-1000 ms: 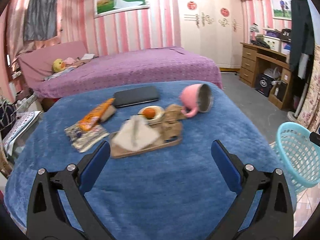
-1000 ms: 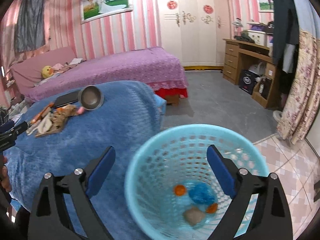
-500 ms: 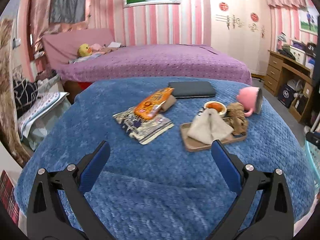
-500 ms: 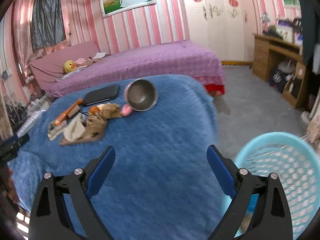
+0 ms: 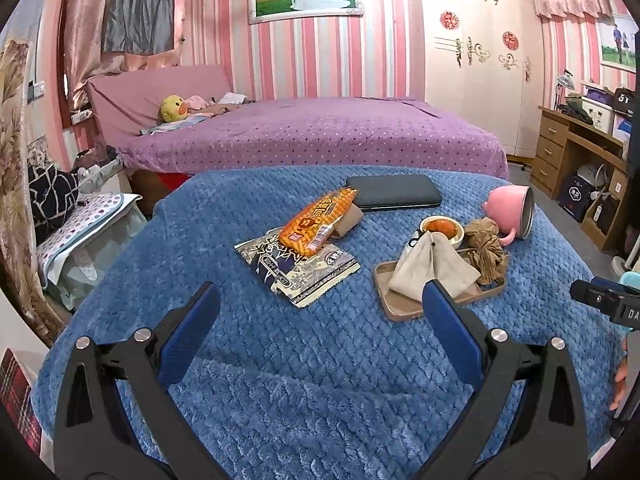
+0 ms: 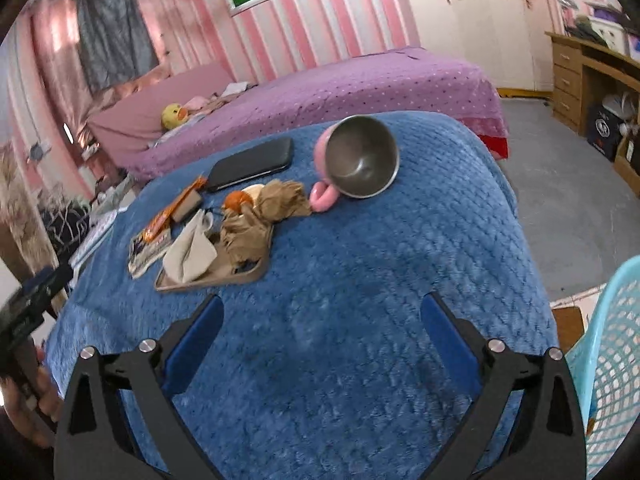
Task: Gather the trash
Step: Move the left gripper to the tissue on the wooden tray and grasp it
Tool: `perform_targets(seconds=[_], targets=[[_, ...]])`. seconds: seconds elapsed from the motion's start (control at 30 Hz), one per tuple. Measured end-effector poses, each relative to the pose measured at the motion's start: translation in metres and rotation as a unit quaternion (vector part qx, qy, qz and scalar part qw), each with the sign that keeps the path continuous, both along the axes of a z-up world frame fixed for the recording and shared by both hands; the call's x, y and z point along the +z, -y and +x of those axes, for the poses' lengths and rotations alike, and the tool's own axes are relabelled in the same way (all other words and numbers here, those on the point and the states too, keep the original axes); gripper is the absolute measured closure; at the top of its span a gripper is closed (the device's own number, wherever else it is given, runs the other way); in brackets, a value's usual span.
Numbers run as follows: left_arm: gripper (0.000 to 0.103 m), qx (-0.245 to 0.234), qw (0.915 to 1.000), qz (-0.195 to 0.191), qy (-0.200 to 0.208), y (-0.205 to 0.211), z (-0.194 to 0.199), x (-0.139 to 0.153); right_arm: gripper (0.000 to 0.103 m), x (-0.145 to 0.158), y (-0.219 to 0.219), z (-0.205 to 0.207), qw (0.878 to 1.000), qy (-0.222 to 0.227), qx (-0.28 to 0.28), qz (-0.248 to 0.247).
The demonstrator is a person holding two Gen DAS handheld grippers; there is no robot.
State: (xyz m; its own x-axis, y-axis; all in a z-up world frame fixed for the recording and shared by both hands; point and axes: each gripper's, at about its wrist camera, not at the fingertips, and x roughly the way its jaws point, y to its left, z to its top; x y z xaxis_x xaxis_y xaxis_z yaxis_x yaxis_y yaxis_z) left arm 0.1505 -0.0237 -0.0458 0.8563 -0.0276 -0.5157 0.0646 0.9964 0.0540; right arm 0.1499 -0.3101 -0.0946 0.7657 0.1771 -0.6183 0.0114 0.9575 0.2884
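1. Blue blanket (image 6: 360,288): covers the table and bears all remaining litter.
2. Turquoise basket (image 6: 612,344): at the right edge, beside the right gripper.
3. Right gripper (image 6: 322,320): jaws just opened wide, nothing between them; litter lies ahead and to its left.
4. Left gripper (image 5: 320,312): gaping, empty.
5. Crumpled brown paper (image 6: 256,220): on the tray (image 6: 208,282), long axis running away; nearer the right gripper, by judgement.
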Motion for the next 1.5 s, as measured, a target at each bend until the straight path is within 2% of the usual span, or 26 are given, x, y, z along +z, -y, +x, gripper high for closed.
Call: perform_targets(seconds=[0.13, 0.3, 0.6, 0.7, 0.77, 0.8, 0.83, 0.9, 0.97, 1.1, 1.23, 1.5], targets=[[0.005, -0.005, 0.9999, 0.004, -0.01, 0.004, 0.008, -0.007, 0.006, 0.002, -0.003, 0.001, 1.0, 0.004, -0.005, -0.018], [0.006, -0.017, 0.9991, 0.006, -0.038, 0.019, 0.03, -0.019, 0.006, -0.001, -0.003, 0.013, 0.997, 0.0, -0.025, -0.075], [0.006, -0.05, 0.9926, 0.016, -0.109, 0.064, 0.088, -0.047, 0.006, -0.001, 0.01, 0.031, 0.993, -0.002, -0.038, -0.114], [0.019, -0.068, 0.989, 0.005, -0.131, 0.073, 0.104, -0.055, 0.006, -0.002, 0.016, 0.034, 0.993, -0.008, -0.04, -0.114], [0.04, -0.08, 0.987, 0.004, -0.139, 0.077, 0.108, -0.059, 0.006, -0.002, 0.017, 0.036, 0.993, -0.009, -0.041, -0.113], [0.046, -0.085, 0.9862, 0.003, -0.142, 0.079, 0.11, -0.061, 0.006, -0.002, 0.017, 0.036, 0.993, -0.009, -0.041, -0.114], [0.057, -0.092, 0.9852, 0.0, -0.144, 0.081, 0.11, -0.062, 0.006, -0.001, 0.016, 0.037, 0.993, -0.009, -0.038, -0.115], [0.063, -0.099, 0.9855, 0.001, -0.138, 0.083, 0.106, -0.06, 0.006, 0.001, 0.011, 0.037, 0.992, -0.005, -0.034, -0.118], [0.076, -0.107, 0.9852, -0.004, -0.134, 0.081, 0.102, -0.056, 0.006, 0.003, 0.003, 0.04, 0.992, -0.003, -0.027, -0.119], [0.077, -0.104, 0.9881, -0.019, -0.111, 0.064, 0.084, -0.036, 0.006, 0.008, -0.017, 0.045, 0.993, 0.01, -0.006, -0.116], [0.077, -0.08, 0.9933, -0.018, -0.082, 0.035, 0.063, -0.017, 0.006, 0.009, -0.044, 0.048, 0.993, 0.017, 0.019, -0.115], [0.077, -0.03, 0.9962, -0.022, -0.078, -0.019, 0.054, -0.016, 0.006, 0.007, -0.082, 0.06, 0.992, 0.019, 0.054, -0.115]])
